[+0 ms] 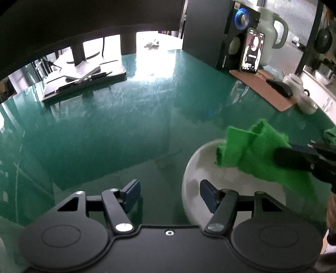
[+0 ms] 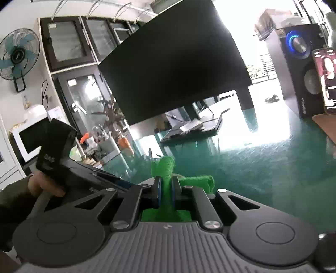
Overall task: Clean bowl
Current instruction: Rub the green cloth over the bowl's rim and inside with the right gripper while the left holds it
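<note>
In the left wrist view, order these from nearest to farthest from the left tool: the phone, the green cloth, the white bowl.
1. White bowl: right beside the left tool, at its right finger.
2. Green cloth: over the bowl's far right side.
3. Phone: far back right, upright against the speaker.

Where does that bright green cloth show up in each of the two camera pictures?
Left wrist view: green cloth lies right of centre, over the white bowl's far rim, pinched by the right gripper.
Right wrist view: low centre, clamped between the near fingers.
Shared landmark: the speaker with the blue ring.
</note>
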A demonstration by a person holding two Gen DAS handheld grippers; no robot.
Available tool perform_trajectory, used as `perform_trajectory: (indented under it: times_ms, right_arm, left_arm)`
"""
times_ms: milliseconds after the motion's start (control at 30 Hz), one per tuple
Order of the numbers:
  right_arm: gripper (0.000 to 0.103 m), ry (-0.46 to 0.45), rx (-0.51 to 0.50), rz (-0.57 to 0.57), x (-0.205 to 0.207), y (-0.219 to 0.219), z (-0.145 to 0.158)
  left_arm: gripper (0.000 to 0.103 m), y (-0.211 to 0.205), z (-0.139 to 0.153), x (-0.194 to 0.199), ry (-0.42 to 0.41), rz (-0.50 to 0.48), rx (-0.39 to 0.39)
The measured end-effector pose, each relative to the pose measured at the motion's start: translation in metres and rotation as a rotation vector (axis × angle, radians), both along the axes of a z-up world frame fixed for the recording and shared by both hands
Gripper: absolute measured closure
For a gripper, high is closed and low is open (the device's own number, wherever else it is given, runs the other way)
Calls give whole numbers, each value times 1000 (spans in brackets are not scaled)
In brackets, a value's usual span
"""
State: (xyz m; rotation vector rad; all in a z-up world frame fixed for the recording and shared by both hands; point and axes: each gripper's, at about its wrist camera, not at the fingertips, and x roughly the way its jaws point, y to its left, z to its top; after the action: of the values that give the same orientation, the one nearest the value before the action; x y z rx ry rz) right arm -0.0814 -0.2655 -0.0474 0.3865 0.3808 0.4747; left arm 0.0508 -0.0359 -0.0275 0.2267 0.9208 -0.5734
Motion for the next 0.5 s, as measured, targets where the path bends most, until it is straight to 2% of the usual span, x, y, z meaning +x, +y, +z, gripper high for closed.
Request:
perform_trajectory:
  times_ms: [67, 133, 167, 300, 400, 500]
  right_arm:
    - [92, 5, 15, -5, -2, -6, 2]
    - [91, 6, 19, -1, -3, -6, 2]
    - [91, 6, 18, 11, -5, -4, 1]
    - [93, 17, -22, 68, -10, 7, -3]
    - [94, 21, -34, 69, -10, 11, -8]
    - [94, 20, -37, 68, -10, 12, -7]
  left_arm:
    - [40, -6, -1, 4, 1, -8, 11]
    - [60, -8, -6, 9, 63, -40, -36]
    - [75, -8, -7, 9, 80, -51, -56]
    - [78, -8, -8, 7, 72, -58, -77]
    - [78, -1, -10, 7, 93, -44, -116]
    - [78, -1, -10, 4, 75, -43, -113]
